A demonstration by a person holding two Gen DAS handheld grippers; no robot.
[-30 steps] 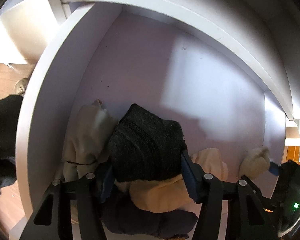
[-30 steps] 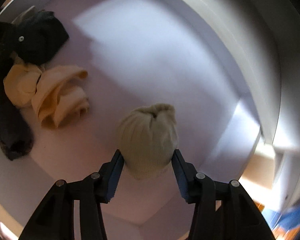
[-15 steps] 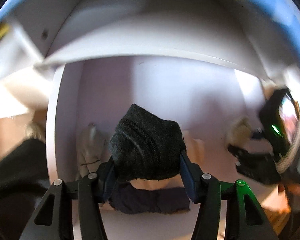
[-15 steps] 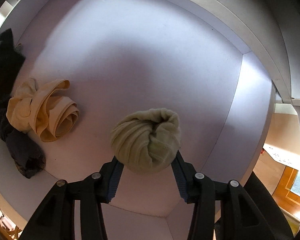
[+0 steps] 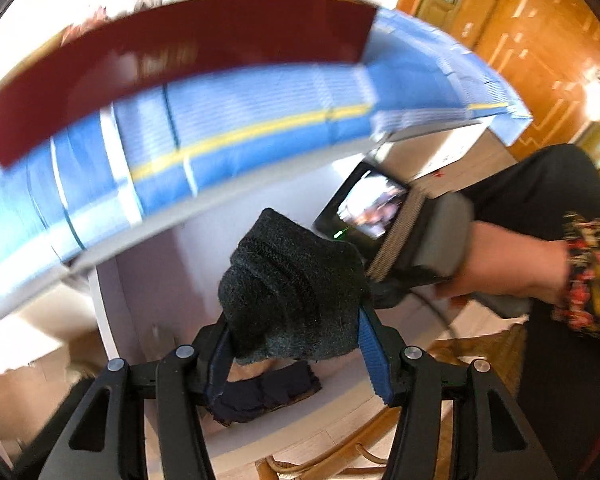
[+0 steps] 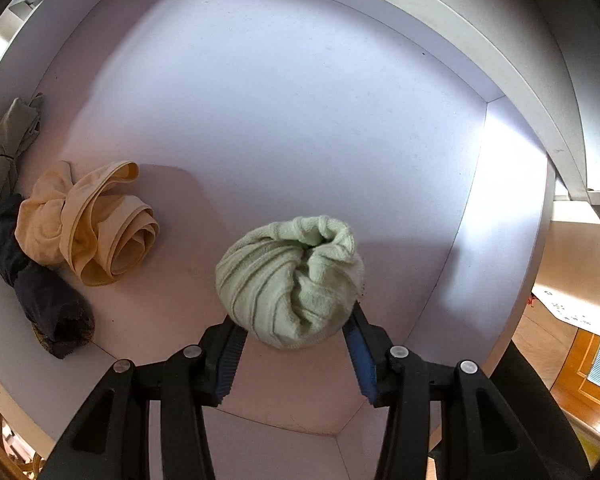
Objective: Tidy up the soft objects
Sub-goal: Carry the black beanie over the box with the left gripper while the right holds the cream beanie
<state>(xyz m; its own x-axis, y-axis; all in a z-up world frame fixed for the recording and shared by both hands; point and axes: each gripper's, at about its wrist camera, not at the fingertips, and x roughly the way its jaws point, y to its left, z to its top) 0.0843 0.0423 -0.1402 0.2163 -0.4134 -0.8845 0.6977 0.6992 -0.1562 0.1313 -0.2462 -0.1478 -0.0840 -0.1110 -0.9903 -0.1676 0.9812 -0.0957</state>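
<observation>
Only blurred, unreadable print on red band (image 5: 172, 60)

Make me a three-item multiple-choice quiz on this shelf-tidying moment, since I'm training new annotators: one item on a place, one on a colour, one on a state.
1. Where does the yellow rolled cloth lie?
A. On the white shelf floor, left of the right tongs
B. Between the right tongs' pads
C. On a wooden chair

2. What colour is the bundle in the right tongs?
A. Red
B. Pale green
C. Navy

3. What state are the left tongs in?
A. Open and empty
B. Out of view
C. Shut on a dark bundle

Answers:
1 A: the yellow rolled cloth rests on the shelf floor, beside a navy cloth.
2 B: the right tongs grip a pale green bundle.
3 C: the left tongs press on both sides of a dark bundle.
</observation>
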